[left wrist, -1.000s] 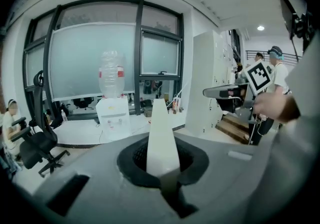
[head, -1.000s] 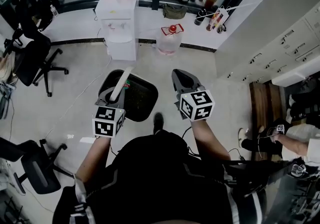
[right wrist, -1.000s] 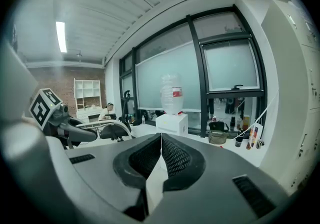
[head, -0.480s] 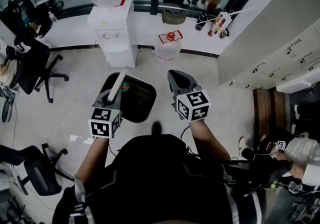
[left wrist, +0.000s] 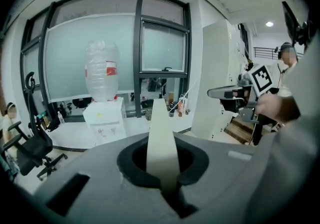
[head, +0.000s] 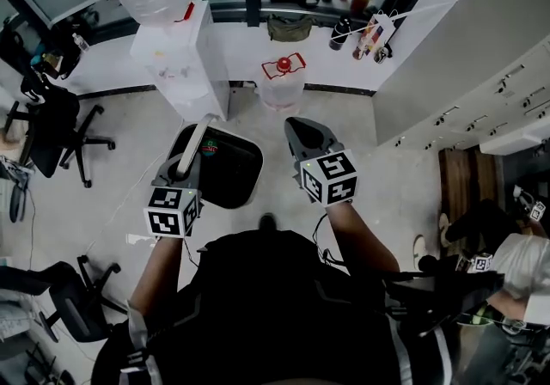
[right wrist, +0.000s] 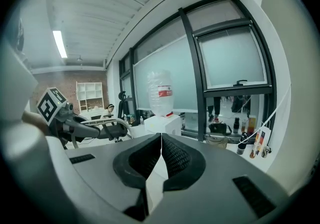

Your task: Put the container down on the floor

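1. Carry phase: left gripper (head: 182, 167) jaws clamped on white handle (left wrist: 161, 138) of container (head: 230, 175), hanging at its 3 o'clock, apparently off floor (head: 112, 168).
2. Right gripper (head: 301, 134) jaws together, empty.
3. Next: lower, then release.

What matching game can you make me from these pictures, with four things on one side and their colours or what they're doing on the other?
Things:
1. water dispenser
2. container
3. jug cap
4. right gripper

Matches:
A. black
B. jaws shut, nothing between them
C. white
D. red

Pairs: 1-C, 2-A, 3-D, 4-B
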`<act>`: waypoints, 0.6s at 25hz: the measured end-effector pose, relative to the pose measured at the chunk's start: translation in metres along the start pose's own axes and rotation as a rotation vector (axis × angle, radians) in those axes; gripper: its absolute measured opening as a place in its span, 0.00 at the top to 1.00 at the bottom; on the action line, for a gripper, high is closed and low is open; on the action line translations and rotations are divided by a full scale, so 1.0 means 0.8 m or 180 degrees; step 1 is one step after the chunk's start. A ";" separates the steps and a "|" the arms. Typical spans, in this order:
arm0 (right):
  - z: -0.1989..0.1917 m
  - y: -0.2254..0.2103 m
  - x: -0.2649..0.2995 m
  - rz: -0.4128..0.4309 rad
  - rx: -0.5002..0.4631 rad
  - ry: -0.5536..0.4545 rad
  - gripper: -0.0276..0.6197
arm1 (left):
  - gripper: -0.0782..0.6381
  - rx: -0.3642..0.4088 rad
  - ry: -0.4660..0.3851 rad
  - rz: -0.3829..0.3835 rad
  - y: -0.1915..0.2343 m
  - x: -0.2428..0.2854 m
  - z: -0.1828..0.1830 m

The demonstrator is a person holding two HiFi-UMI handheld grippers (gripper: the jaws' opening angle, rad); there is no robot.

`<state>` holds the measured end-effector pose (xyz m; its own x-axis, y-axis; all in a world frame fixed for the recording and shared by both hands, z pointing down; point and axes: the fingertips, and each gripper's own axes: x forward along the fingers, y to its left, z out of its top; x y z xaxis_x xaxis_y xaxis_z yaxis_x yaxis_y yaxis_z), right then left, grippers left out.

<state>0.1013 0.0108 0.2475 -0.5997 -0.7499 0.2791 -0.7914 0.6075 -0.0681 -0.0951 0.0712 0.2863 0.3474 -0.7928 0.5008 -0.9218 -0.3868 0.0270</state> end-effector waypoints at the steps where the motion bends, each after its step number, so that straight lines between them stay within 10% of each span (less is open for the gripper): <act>1: 0.001 -0.006 0.003 -0.0001 -0.0003 0.0006 0.94 | 0.88 0.0016 -0.0007 -0.0007 0.000 0.006 0.004; 15: -0.007 -0.030 0.052 -0.0097 -0.0020 0.0129 0.94 | 0.88 0.0134 0.0075 -0.0270 0.024 0.082 0.017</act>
<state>0.0958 -0.0333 0.2663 -0.5699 -0.7571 0.3194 -0.8084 0.5862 -0.0531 -0.0874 0.0055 0.3082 0.4192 -0.7452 0.5186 -0.8810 -0.4720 0.0340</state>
